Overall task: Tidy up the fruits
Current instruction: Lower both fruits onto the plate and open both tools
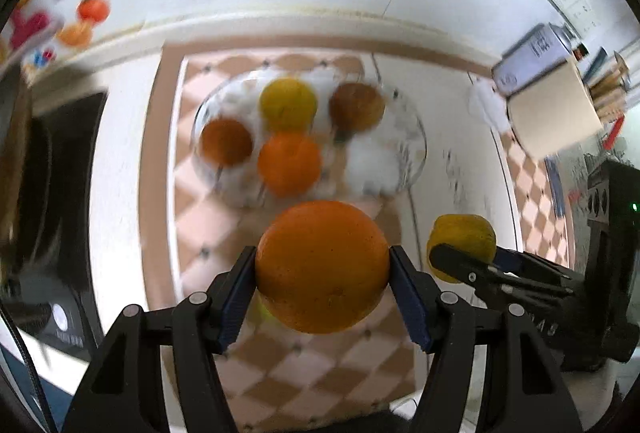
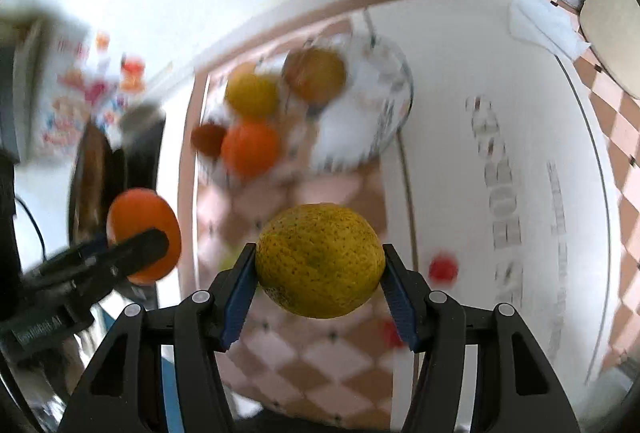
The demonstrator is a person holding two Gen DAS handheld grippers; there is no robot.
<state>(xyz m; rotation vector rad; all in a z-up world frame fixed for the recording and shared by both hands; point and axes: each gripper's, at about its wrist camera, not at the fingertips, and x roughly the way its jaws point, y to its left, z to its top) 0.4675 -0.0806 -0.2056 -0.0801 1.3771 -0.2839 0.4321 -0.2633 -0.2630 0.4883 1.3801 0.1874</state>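
- Left wrist view: the left claw (image 1: 322, 267) is clamped on a large orange (image 1: 322, 265), both blue pads pressed against its sides, the fruit carried clear above the checked cloth (image 1: 304, 373) that covers the worktop. Ahead lies a clear glass bowl (image 1: 414, 161) holding four fruits: a yellow one (image 1: 287, 104) at the back, a brownish one (image 1: 356, 106) to its right, a darker one (image 1: 226, 142) on the left and a smaller orange (image 1: 289, 163) in front. At the right edge the right claw (image 1: 460, 253) appears, gripping a yellow-green citrus (image 1: 466, 233).
- Right wrist view: the right claw (image 2: 318, 263) is clenched on the yellow-green citrus (image 2: 319, 260), its speckled skin squeezed between the pads, held above the cloth (image 2: 320, 361). The bowl (image 2: 394, 105) sits further off, up and left of centre, with free room on its right side. The left claw (image 2: 144, 245) shows at the left with the large orange (image 2: 142, 229) in its grip. A small red thing (image 2: 443, 269) on the white mat (image 2: 500, 121) is too blurred to name.
- Step in hand, as judged: both fruits are picked and in carriage toward the bowl, neither yet placed.
- Next move, as judged: each claw should travel over the bowl's empty part, lower until the fruit rests, then release, one at a time so the claws do not collide or knock fruit already inside.
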